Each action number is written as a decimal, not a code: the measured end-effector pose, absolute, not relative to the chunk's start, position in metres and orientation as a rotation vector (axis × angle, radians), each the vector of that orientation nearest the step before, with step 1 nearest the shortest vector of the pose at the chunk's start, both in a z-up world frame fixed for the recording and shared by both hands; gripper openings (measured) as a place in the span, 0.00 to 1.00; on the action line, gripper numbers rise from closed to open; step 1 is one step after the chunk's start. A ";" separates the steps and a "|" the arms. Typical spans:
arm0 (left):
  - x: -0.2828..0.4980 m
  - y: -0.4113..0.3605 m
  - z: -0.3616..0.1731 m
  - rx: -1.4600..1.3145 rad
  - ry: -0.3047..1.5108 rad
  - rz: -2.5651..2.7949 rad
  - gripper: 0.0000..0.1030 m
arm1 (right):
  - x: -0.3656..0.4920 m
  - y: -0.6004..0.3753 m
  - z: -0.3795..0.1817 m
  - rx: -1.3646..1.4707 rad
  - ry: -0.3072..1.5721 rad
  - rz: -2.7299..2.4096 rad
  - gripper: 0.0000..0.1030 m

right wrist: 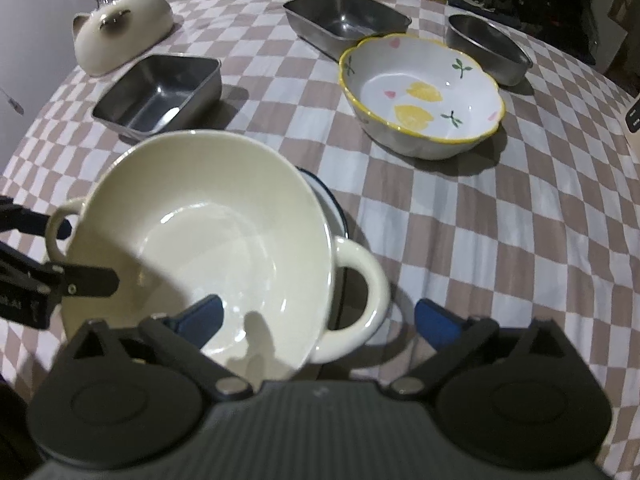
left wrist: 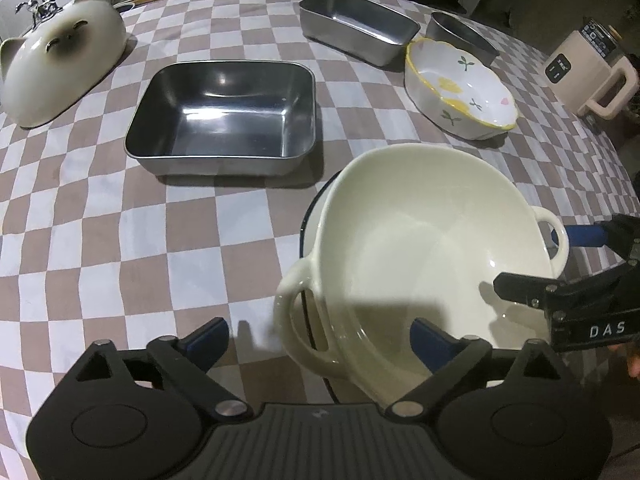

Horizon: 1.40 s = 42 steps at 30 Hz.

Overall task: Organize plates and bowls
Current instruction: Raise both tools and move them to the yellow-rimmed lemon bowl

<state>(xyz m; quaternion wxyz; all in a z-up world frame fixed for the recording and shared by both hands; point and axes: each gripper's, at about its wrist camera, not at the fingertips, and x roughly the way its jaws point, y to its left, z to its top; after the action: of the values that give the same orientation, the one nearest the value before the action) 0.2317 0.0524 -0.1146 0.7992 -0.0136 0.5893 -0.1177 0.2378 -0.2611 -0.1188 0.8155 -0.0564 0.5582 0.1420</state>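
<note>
Left wrist view: your left gripper [left wrist: 320,338] spread wide, cream two-handled bowl [left wrist: 432,256] tilted atop blue-rimmed plate [left wrist: 310,216], its near handle [left wrist: 298,320] between your fingers, unclamped.

Right wrist view: your right gripper [right wrist: 318,320] equally wide, straddling opposite handle [right wrist: 362,280]. Bowl's handle axis runs gripper to gripper; neither grips.

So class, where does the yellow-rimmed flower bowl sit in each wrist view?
Left wrist: flower bowl upper right, beyond the cream bowl.
Right wrist: flower bowl upper centre-right, beyond and right of the cream bowl.
Shared landmark: the cat dish, far left in both.
</note>
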 end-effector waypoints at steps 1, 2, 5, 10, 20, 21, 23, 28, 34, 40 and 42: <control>0.231 0.052 -0.114 -0.027 1.261 -0.256 0.97 | 0.238 -0.262 -0.118 -0.111 1.188 0.304 0.99; 0.230 0.051 -0.113 -0.025 1.257 -0.258 0.97 | 0.237 -0.263 -0.117 -0.106 1.185 0.306 0.99; 0.227 0.048 -0.110 -0.010 1.243 -0.255 0.99 | 0.235 -0.263 -0.114 -0.107 1.173 0.310 0.99; 0.223 0.050 -0.105 -0.006 1.229 -0.231 0.99 | 0.230 -0.265 -0.111 -0.098 1.167 0.313 1.00; 0.214 0.048 -0.093 0.013 1.187 -0.195 1.00 | 0.218 -0.270 -0.095 -0.072 1.126 0.313 1.00; 0.214 0.048 -0.091 0.016 1.183 -0.190 1.00 | 0.216 -0.270 -0.093 -0.070 1.121 0.314 1.00; 0.212 0.046 -0.087 0.020 1.169 -0.182 1.00 | 0.213 -0.271 -0.090 -0.065 1.112 0.315 1.00; 0.208 0.044 -0.076 0.015 1.126 -0.166 1.00 | 0.206 -0.278 -0.081 -0.051 1.078 0.297 1.00; 0.209 0.036 -0.059 -0.007 1.053 -0.160 1.00 | 0.200 -0.293 -0.065 -0.018 1.003 0.263 1.00; 0.211 0.017 -0.042 0.006 0.923 -0.162 1.00 | 0.199 -0.313 -0.050 0.039 0.926 0.216 1.00; 0.214 0.011 -0.038 0.017 0.888 -0.155 1.00 | 0.201 -0.320 -0.046 0.058 0.915 0.203 1.00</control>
<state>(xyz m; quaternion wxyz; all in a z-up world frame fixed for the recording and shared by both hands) 0.2141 0.0107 -0.0382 0.9000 0.0083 0.4293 -0.0749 0.2015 -0.3204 -0.0459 0.8917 0.0278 0.4410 0.0976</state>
